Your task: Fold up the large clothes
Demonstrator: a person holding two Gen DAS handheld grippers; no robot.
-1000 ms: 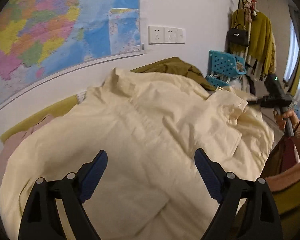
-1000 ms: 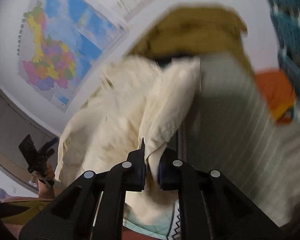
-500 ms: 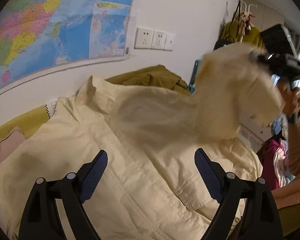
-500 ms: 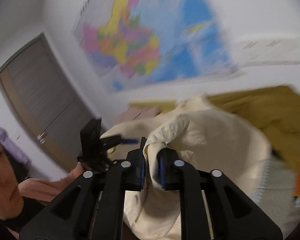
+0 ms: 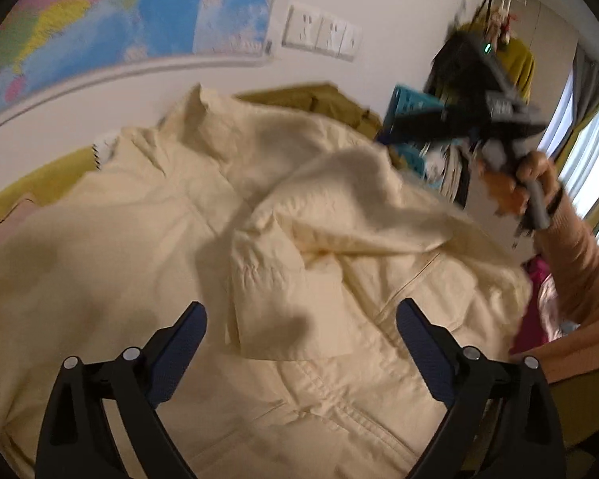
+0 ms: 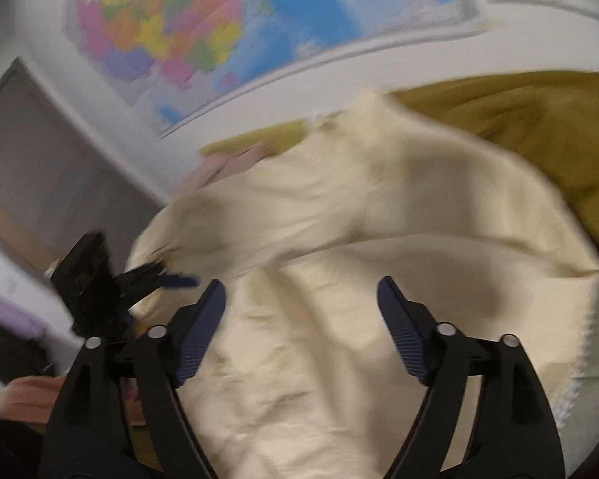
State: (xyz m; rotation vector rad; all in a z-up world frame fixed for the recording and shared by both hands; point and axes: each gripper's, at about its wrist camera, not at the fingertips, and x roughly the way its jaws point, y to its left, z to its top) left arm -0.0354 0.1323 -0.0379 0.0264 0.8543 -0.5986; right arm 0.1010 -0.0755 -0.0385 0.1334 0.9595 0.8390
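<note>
A large cream jacket (image 5: 147, 247) lies spread over the bed, collar toward the wall. One sleeve (image 5: 323, 207) lies folded across its front. My left gripper (image 5: 299, 331) is open and empty, just above the jacket's lower front. My right gripper (image 6: 299, 311) is open and empty above the jacket (image 6: 379, 239). It also shows in the left wrist view (image 5: 411, 125), held up at the right. The left gripper shows in the right wrist view (image 6: 179, 279) at the left.
A wall map (image 5: 100, 12) and wall sockets (image 5: 321, 34) are behind the bed. An olive garment (image 5: 311, 97) lies beyond the jacket. A blue basket (image 5: 411, 103) and hanging clothes (image 5: 519, 64) stand at the right. A door (image 6: 40, 167) shows at the left.
My right gripper carried the sleeve up and across the jacket, then opened and let it go. The sleeve now lies on the jacket's front. The left gripper stayed open.
</note>
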